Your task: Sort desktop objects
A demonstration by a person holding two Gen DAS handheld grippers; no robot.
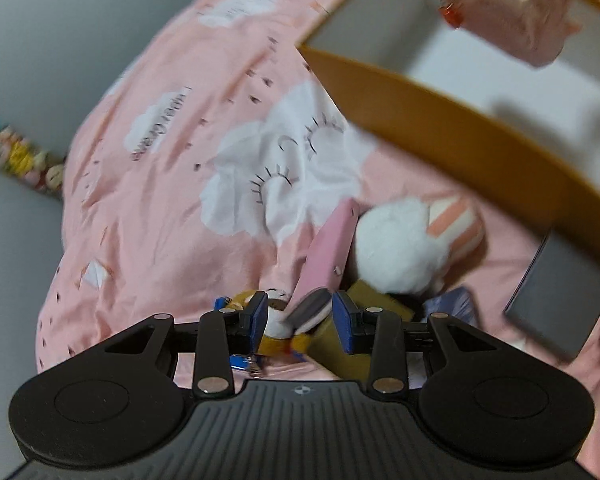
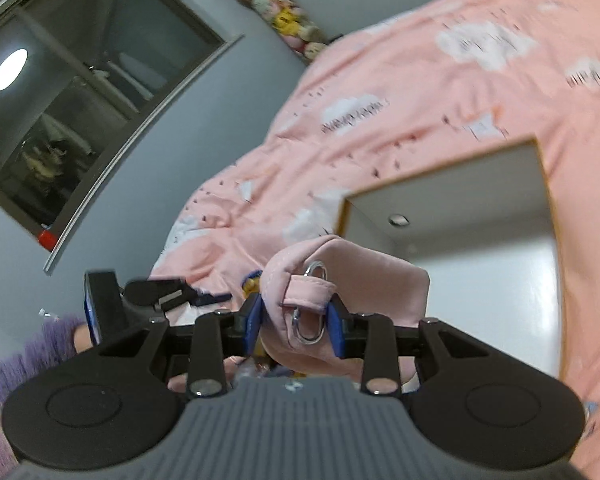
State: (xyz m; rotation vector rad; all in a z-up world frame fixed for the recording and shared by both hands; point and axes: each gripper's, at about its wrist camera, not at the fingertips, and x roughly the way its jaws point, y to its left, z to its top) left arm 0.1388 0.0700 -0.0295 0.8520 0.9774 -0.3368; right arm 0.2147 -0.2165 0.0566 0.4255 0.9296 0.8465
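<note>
My left gripper (image 1: 302, 316) points down at a pile of small things on the pink bedspread (image 1: 172, 216). A flat pink case with a grey end (image 1: 332, 248) stands between its blue pads, which seem to press on that end. My right gripper (image 2: 296, 324) is shut on a soft pink pouch (image 2: 352, 280) by its strap and metal clip (image 2: 310, 326). It holds the pouch in front of an orange-rimmed box with a white inside (image 2: 460, 280). From the left wrist the pouch (image 1: 512, 8) hangs over the box (image 1: 440, 120).
Under the left gripper lie a white pom-pom plush (image 1: 396, 248), a yellow toy (image 1: 276, 338), an olive box (image 1: 352, 348), a blue card (image 1: 456, 304) and a dark grey box (image 1: 560, 304). A small round thing (image 2: 399, 221) lies in the box. Plush toys (image 2: 284, 20) line the wall; a purple sleeve (image 2: 28, 356) is at left.
</note>
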